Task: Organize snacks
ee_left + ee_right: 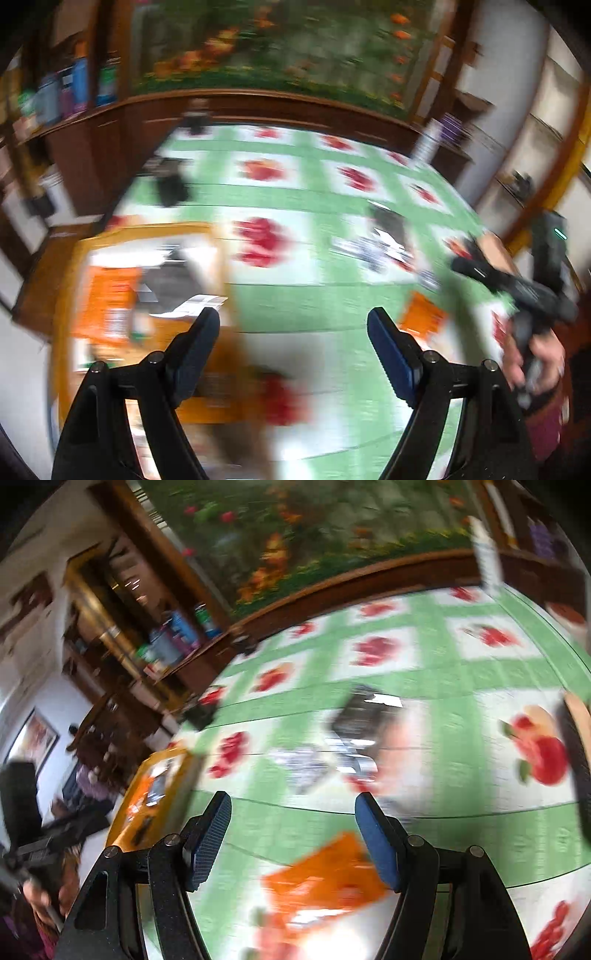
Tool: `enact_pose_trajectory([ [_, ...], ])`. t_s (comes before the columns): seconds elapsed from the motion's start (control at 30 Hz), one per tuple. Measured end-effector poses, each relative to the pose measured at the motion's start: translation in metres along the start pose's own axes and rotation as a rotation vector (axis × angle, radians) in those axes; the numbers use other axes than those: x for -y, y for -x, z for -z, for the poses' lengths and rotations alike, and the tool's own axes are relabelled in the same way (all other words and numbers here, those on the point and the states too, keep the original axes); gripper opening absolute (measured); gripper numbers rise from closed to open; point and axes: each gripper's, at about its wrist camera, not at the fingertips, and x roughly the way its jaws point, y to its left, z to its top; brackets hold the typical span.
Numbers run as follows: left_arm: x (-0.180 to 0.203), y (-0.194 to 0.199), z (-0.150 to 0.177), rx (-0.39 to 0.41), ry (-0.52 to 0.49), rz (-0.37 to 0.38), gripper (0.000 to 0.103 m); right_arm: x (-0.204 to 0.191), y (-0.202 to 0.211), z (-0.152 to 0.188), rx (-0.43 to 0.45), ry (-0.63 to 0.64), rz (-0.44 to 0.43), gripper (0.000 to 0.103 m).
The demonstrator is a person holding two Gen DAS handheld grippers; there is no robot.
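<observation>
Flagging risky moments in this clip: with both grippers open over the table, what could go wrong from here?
1. Both views are smeared by motion, so the right gripper may close off-target on the orange packet lying partly under it.
2. The silver wrappers lie loose and overlapping; a sweep could scatter them.
3. The left gripper, empty, hangs by the yellow tray and could clip its rim.

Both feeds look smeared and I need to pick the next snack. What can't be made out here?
- Dark packets, right wrist view: motion blur, so count and print are unreadable.
- Orange packet, right wrist view: blurred, and a right gripper finger covers its corner.
- Tray contents, left wrist view: blurred, partly behind the left gripper.
- Shelf items, left wrist view: too blurred to name.
</observation>
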Motion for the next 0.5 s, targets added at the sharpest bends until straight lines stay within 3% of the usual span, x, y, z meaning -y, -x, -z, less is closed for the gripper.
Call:
enact_pose_trajectory([
  [0.1,0.057,-0.032,0.008,-0.063,-0.105,0.097,0.088,0.039,0.005,-0.001,-0.002,-0.096,0.018,0.073],
  [0.23,0.116,-0.081,0.022,-0.159,-0.23,0.126,0.088,0.054,0.008,-0.004,0.001,-0.162,0.01,0.073],
  [0.37,0.147,-0.118,0.031,-0.219,-0.334,0.06,0.088,0.049,0.011,-0.004,0.012,-0.114,0.066,0.073],
  [0.43,0.159,-0.135,0.036,-0.222,-0.403,-0.072,0.088,0.049,0.009,-0.004,0.008,-0.107,0.079,0.073],
  [0.5,0.165,-0.143,0.038,-0.209,-0.439,-0.115,0.089,0.052,0.006,-0.003,0.003,-0.115,0.078,0.073],
])
